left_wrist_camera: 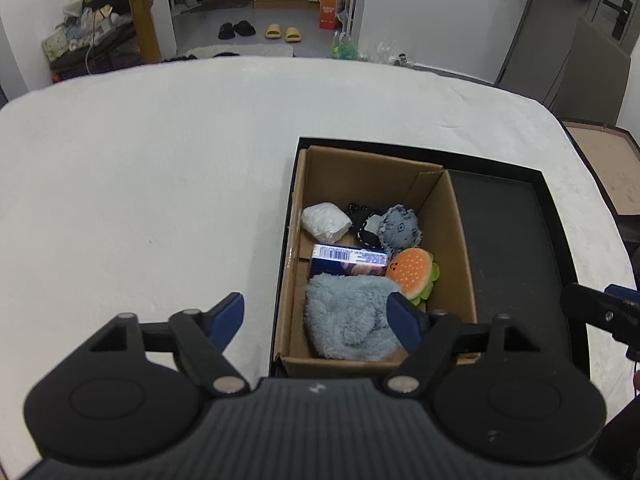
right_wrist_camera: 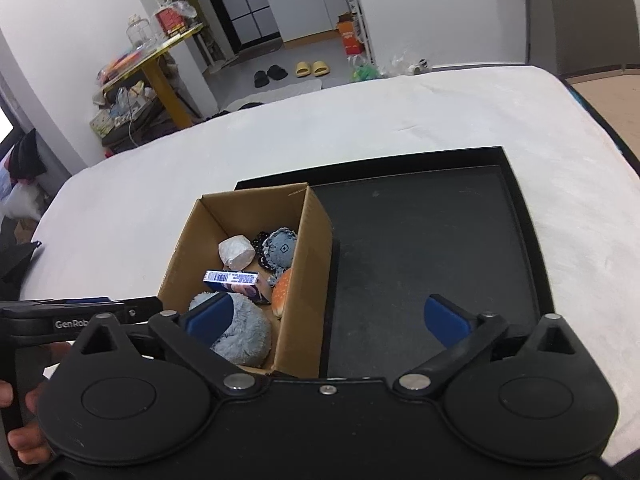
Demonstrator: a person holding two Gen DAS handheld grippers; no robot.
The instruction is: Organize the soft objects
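Note:
A cardboard box (left_wrist_camera: 454,240) (right_wrist_camera: 312,240) stands in the left part of a black tray (left_wrist_camera: 516,240) (right_wrist_camera: 420,240) on a white cloth. Inside lie a fluffy light-blue plush (left_wrist_camera: 352,320) (right_wrist_camera: 244,330), a burger plush (left_wrist_camera: 412,272) (right_wrist_camera: 283,292), a blue packet with a barcode (left_wrist_camera: 348,260) (right_wrist_camera: 236,280), a white bundle (left_wrist_camera: 325,221) (right_wrist_camera: 237,252), a round grey-blue plush (left_wrist_camera: 400,226) (right_wrist_camera: 282,248) and a black dotted item (left_wrist_camera: 362,222). My left gripper (left_wrist_camera: 316,322) is open and empty above the box's near left corner. My right gripper (right_wrist_camera: 326,316) is open and empty above the box's right wall.
The white cloth (left_wrist_camera: 140,200) (right_wrist_camera: 400,112) covers the table around the tray. The tray's right part is bare black. Beyond the table's far edge are a yellow-legged table with clutter (left_wrist_camera: 140,12) (right_wrist_camera: 160,68), slippers (left_wrist_camera: 282,32) on the floor and an orange box (right_wrist_camera: 350,38).

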